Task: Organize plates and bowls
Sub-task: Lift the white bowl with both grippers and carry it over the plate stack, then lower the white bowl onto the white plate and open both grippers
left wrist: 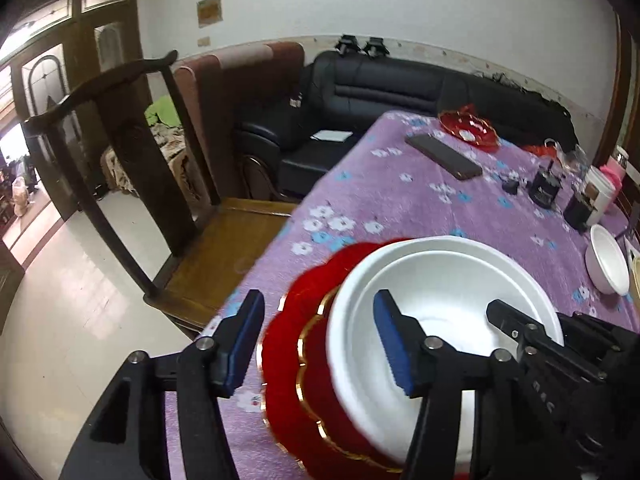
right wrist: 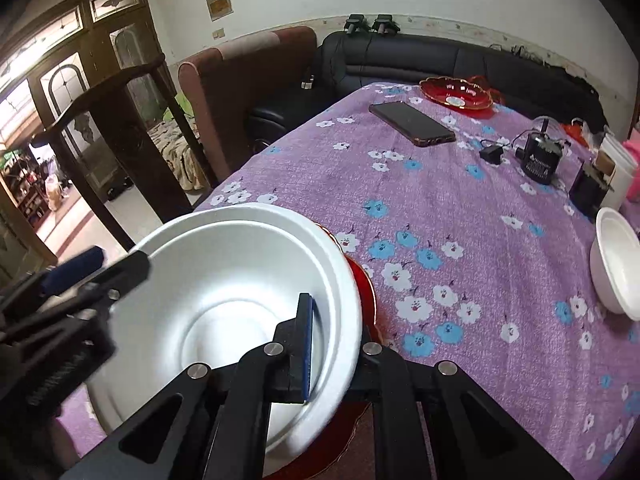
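A white foam bowl [left wrist: 440, 292] [right wrist: 224, 280] sits over a red gold-rimmed plate [left wrist: 296, 344] [right wrist: 362, 284] at the near edge of the purple flowered table. My right gripper [right wrist: 332, 344] is shut on the bowl's near rim, one finger inside and one outside. It shows at the right of the left wrist view [left wrist: 520, 332]. My left gripper [left wrist: 320, 340] is open, one finger left of the plate, the other over the bowl. A second white bowl [left wrist: 608, 264] [right wrist: 618, 262] stands at the right. A red glass dish [left wrist: 468, 126] [right wrist: 456, 92] stands at the far end.
A dark phone [left wrist: 442, 156] [right wrist: 412, 124], a black cylinder with a cable [right wrist: 538, 156], a charger plug [right wrist: 491, 155] and white and pink containers [right wrist: 618, 168] lie on the far table. A wooden chair [left wrist: 132, 184] stands left of the table, with a black sofa [left wrist: 400, 88] behind.
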